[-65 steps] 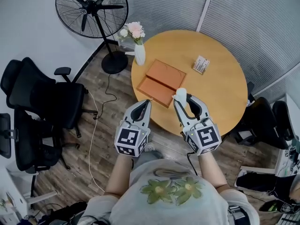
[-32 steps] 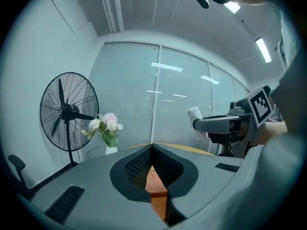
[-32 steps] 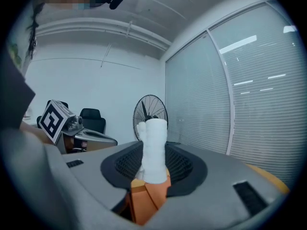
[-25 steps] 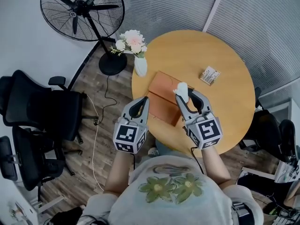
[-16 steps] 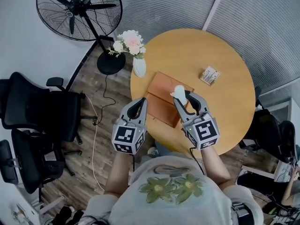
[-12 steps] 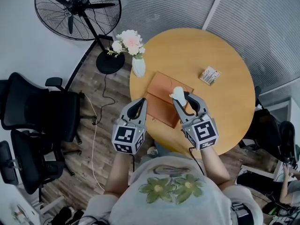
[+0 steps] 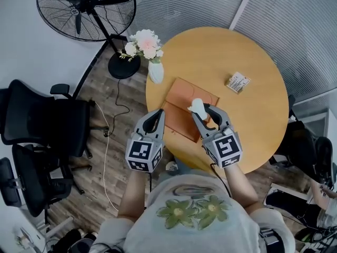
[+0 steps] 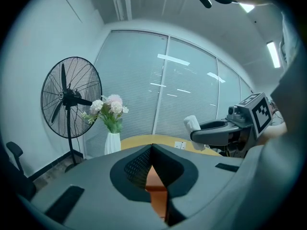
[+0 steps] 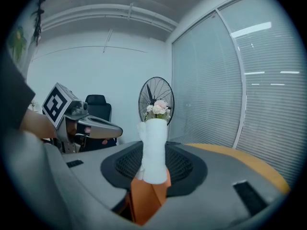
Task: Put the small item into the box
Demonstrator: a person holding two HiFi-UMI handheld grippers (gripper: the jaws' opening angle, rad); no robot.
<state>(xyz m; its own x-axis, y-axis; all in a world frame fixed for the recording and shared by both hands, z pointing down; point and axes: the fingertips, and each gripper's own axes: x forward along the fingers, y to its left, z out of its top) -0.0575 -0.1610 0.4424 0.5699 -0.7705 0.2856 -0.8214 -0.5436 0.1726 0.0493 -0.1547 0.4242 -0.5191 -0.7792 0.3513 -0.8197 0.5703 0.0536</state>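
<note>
An open orange box (image 7: 182, 91) lies on the round wooden table (image 7: 247, 115), near its front left edge. My right gripper (image 7: 199, 110) is shut on a small white item (image 7: 197, 107) and holds it above the box. In the right gripper view the white item (image 9: 153, 147) stands upright between the jaws, with the orange box (image 9: 144, 201) below. My left gripper (image 7: 156, 116) hovers beside the box's left edge, shut and empty; in the left gripper view its jaws meet over the orange box (image 8: 156, 188).
A white vase of flowers (image 7: 155, 70) stands at the table's left edge. A small printed packet (image 7: 237, 82) lies to the right of the box. A standing fan (image 7: 84, 7) and black office chairs (image 7: 39, 120) are on the floor to the left.
My right gripper has carried the white item a little to the left, further over the box. The left gripper has stayed where it was.
</note>
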